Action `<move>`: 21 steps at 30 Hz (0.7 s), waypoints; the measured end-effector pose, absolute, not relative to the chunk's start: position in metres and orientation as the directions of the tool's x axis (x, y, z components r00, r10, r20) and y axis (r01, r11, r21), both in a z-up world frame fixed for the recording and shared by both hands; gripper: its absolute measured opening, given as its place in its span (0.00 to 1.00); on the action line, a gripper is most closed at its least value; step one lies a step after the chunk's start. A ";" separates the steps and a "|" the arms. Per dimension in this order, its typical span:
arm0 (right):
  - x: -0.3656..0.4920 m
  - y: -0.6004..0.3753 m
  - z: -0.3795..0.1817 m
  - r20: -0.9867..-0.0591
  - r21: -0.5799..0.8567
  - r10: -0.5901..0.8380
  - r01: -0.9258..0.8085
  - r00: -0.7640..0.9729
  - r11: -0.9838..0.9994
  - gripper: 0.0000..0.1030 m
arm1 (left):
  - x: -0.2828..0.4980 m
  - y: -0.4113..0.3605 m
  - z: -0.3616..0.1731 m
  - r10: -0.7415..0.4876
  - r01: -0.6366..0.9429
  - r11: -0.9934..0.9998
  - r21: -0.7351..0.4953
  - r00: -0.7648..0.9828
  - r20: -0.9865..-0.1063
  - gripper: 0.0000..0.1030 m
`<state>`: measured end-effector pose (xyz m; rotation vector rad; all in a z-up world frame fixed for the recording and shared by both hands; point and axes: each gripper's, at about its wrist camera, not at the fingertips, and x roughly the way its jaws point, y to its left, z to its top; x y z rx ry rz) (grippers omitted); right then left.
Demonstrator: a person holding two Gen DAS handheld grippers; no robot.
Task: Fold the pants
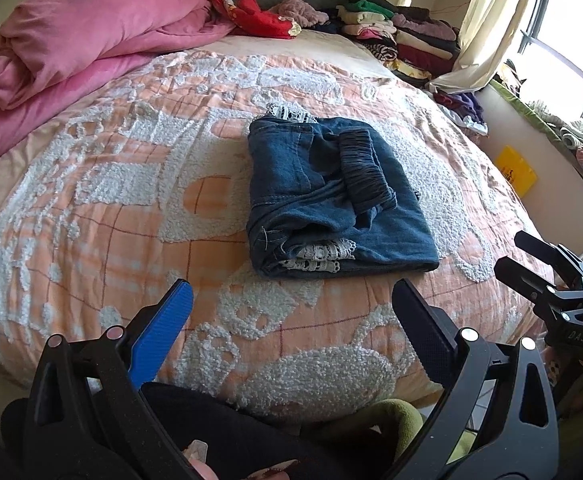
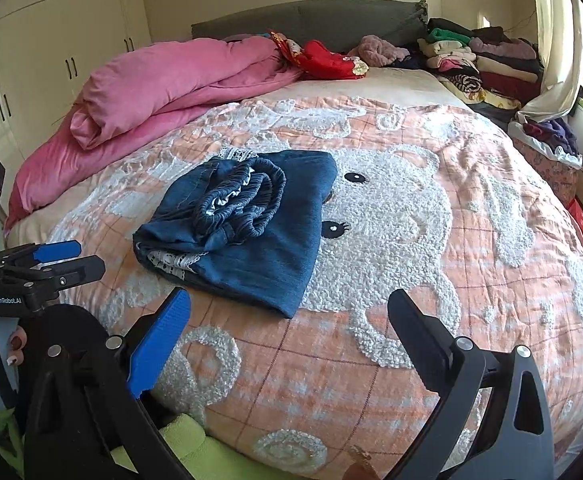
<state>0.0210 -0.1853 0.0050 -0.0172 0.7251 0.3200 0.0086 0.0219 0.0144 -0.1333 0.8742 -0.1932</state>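
Pants [image 1: 339,196] are seen folded into a compact blue denim bundle on the bed [image 1: 91,208], lying on the orange-and-white bedspread. Elastic waistband is on top; white lace trim shows at the bundle's near and far edges. In the right wrist view the pants [image 2: 243,224] lie just beside the bear face on the bedspread.

Left tongs [image 1: 291,312] are held open, empty, short of the pants' near edge. Right tongs [image 2: 287,320] are likewise open and empty, near the bundle's front corner, not touching it.

Behind the pants: pink duvet [image 1: 91,32] to their left, red cloth [image 1: 259,16] at the headboard, stacked clothes [image 1: 403,36] to their right.
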 end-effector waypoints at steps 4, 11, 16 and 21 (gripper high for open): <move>0.021 -0.185 0.005 -0.654 0.091 0.279 -0.293 0.703 0.952 0.96 | 0.009 0.023 0.015 -0.216 0.109 0.976 -0.189 0.624 -0.751 0.91; 0.021 -0.187 0.007 -0.651 0.088 0.275 -0.289 0.708 0.953 0.96 | 0.009 0.023 0.015 -0.208 0.106 0.978 -0.182 0.622 -0.755 0.91; 0.020 -0.189 0.008 -0.649 0.086 0.268 -0.281 0.712 0.956 0.96 | 0.009 0.024 0.014 -0.206 0.105 0.978 -0.180 0.623 -0.755 0.91; 0.020 -0.189 0.009 -0.649 0.084 0.263 -0.277 0.713 0.957 0.96 | 0.009 0.024 0.014 -0.207 0.106 0.978 -0.181 0.623 -0.754 0.91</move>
